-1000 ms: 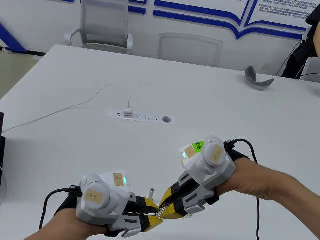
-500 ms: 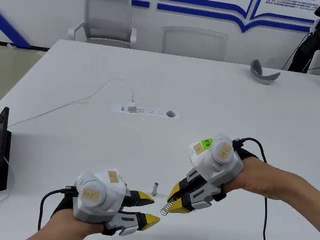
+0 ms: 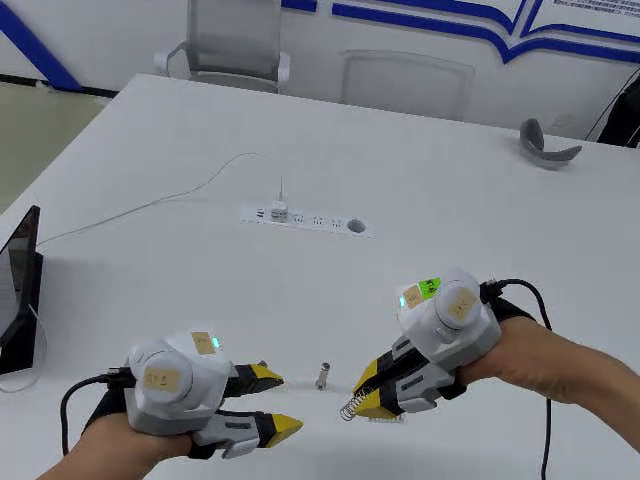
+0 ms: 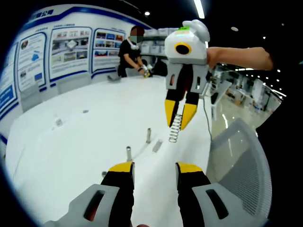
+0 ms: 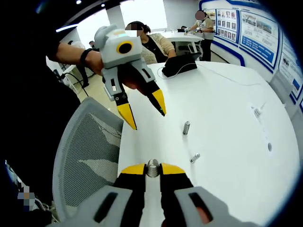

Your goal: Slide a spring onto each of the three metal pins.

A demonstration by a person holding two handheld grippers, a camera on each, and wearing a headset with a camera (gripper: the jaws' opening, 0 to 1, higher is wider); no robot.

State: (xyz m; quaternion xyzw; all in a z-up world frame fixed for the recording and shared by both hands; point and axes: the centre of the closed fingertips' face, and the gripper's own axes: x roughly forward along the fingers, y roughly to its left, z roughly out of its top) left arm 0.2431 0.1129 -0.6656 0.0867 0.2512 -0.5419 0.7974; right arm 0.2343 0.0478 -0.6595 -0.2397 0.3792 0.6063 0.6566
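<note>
My right gripper (image 3: 365, 392) is shut on a small coil spring (image 3: 350, 405), which hangs out of its yellow tips just above the white table (image 3: 450, 220). An upright metal pin (image 3: 323, 376) stands a little to the left of that spring. My left gripper (image 3: 272, 402) is open, with nothing in it, left of the pin. In the left gripper view my open left gripper (image 4: 155, 168) faces the spring (image 4: 175, 127), with two upright pins (image 4: 148, 135) (image 4: 128, 152) below it. In the right gripper view the spring (image 5: 152, 167) sits end-on in the shut right gripper (image 5: 152, 171). A pin (image 5: 186, 127) stands beyond.
A power strip (image 3: 300, 217) with a white cable (image 3: 150, 205) lies mid-table. A dark screen (image 3: 20, 290) stands at the left edge and a grey curved object (image 3: 550, 150) lies far right. Chairs (image 3: 235, 45) line the far side. The near table edge is close under both grippers.
My left gripper has opened and drawn back to the left, away from the spring. The spring stays in the right gripper. The headset camera has tilted, shifting the whole picture.
</note>
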